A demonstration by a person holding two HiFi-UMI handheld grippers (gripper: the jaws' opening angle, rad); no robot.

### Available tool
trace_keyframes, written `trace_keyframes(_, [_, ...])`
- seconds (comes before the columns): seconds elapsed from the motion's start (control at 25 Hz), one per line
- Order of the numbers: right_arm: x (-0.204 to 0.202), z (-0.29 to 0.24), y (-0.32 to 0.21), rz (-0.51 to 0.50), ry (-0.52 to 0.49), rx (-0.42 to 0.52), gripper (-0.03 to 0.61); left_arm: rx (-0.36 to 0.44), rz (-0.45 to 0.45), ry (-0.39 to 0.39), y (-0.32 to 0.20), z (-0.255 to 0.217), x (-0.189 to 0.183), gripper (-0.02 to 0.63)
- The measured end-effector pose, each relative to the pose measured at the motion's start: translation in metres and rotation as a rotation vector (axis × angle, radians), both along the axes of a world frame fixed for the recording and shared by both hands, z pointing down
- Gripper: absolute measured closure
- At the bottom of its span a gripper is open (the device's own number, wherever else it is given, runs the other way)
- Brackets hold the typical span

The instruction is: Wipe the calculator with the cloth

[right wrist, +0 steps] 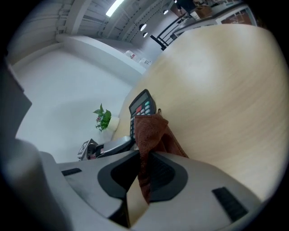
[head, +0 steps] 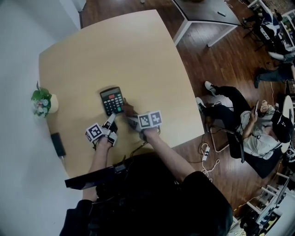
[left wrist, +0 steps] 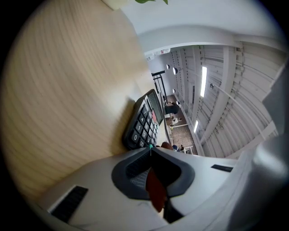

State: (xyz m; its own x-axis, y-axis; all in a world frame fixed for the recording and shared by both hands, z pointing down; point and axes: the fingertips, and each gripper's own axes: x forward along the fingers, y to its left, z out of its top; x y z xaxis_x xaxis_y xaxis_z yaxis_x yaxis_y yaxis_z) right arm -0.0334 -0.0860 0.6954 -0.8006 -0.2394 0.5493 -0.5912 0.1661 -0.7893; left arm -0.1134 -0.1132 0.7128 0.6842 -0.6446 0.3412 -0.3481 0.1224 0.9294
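Note:
A black calculator (head: 112, 100) lies flat on the pale wooden table (head: 138, 55), near its front edge. My left gripper (head: 110, 122) is shut, and its tips rest at the calculator's near edge (left wrist: 145, 119); in the left gripper view the jaws (left wrist: 150, 148) meet with nothing clearly held. Shut on a brown cloth (right wrist: 151, 131), my right gripper (head: 130, 115) is at the calculator's near right corner. In the right gripper view the cloth hangs forward from the jaws (right wrist: 143, 151) and covers the calculator's (right wrist: 142, 106) near end.
A small plant in a white pot (head: 44, 102) stands at the table's left edge, with a flat black object (head: 58, 144) in front of it. A seated person (head: 258, 124) is on the floor side at right. Another table (head: 207, 11) stands at the back.

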Motion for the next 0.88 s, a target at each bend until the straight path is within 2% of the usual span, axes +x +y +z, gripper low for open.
trace_keyframes(0.08, [0.006,-0.006,-0.003,0.009,-0.004,0.013,0.548,-0.002,-0.003,0.001,0.001,0.001,-0.001,0.621])
trace_keyframes(0.28, [0.018,-0.045,-0.125,0.112,0.072,0.348,0.548,0.011,-0.023,0.009,-0.002,0.001,-0.003,0.621])
trace_keyframes(0.36, [0.003,-0.048,-0.162,0.085,0.076,0.412,0.548,0.012,-0.03,0.01,-0.001,0.002,-0.003,0.621])
trace_keyframes(0.52, [-0.026,-0.031,-0.17,-0.036,0.074,0.377,0.548,0.0,-0.035,0.009,0.002,0.003,-0.001,0.621])
trace_keyframes(0.68, [-0.017,-0.018,-0.142,-0.025,0.081,0.305,0.548,0.003,-0.031,0.01,-0.001,0.003,-0.003,0.621])
trace_keyframes(0.88, [-0.008,0.0,-0.073,-0.021,0.05,0.178,0.548,0.003,-0.051,0.036,-0.001,0.002,-0.003,0.621])
